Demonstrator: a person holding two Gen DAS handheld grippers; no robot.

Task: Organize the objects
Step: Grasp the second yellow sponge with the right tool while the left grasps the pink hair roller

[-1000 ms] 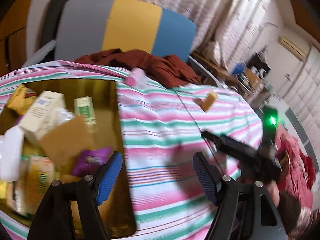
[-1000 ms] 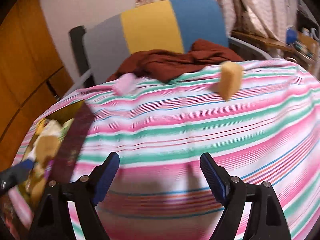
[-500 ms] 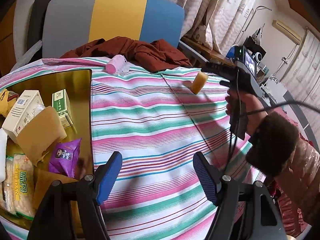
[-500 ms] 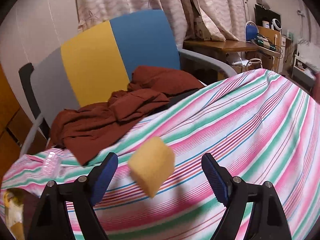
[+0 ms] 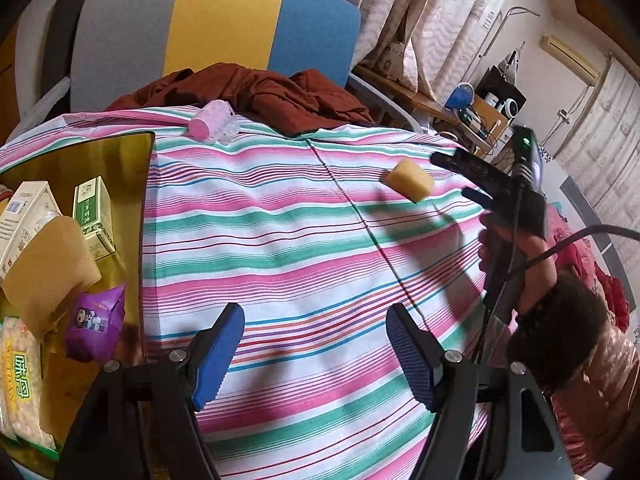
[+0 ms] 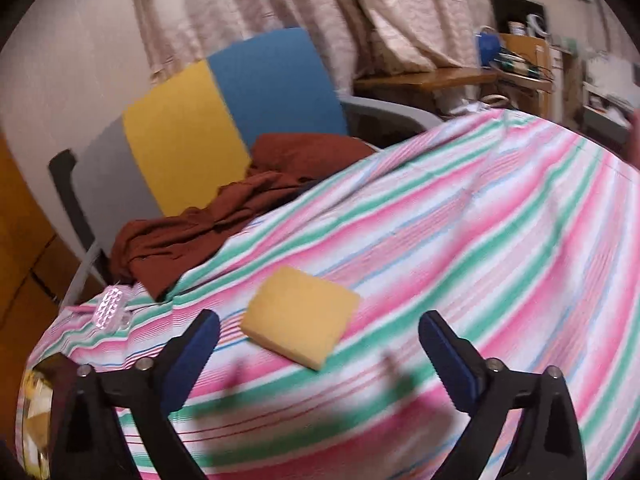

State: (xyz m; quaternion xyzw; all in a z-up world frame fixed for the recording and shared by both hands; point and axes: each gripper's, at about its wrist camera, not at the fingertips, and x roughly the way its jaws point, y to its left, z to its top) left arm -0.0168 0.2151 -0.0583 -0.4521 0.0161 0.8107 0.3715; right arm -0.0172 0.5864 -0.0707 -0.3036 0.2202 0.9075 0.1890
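Observation:
A yellow sponge (image 6: 300, 322) lies flat on the striped tablecloth (image 6: 480, 260). My right gripper (image 6: 320, 332) hovers just short of it, its jaws opening wide, and neither pad touches the sponge. In the left wrist view the same sponge (image 5: 410, 181) sits a little left of the right gripper (image 5: 460, 178). My left gripper (image 5: 316, 348) stands open over bare cloth with nothing between its fingers. A gold tray (image 5: 120, 148) at the left holds boxes (image 5: 94, 210), another sponge (image 5: 48, 268), a purple packet (image 5: 96, 322) and snack bags. A pink roller (image 5: 214, 126) rests at the far edge.
A dark red garment (image 5: 280, 96) spills from a grey, yellow and blue chair (image 5: 224, 20) onto the table's far edge. A hand with a dark cuff (image 5: 560, 312) holds the right gripper. A cluttered desk (image 5: 472, 108) stands beyond the table on the right.
My right gripper has swung in toward the yellow sponge, which now looms large between its fingers, and its jaws have spread wider. My left gripper has drifted slightly and stays open.

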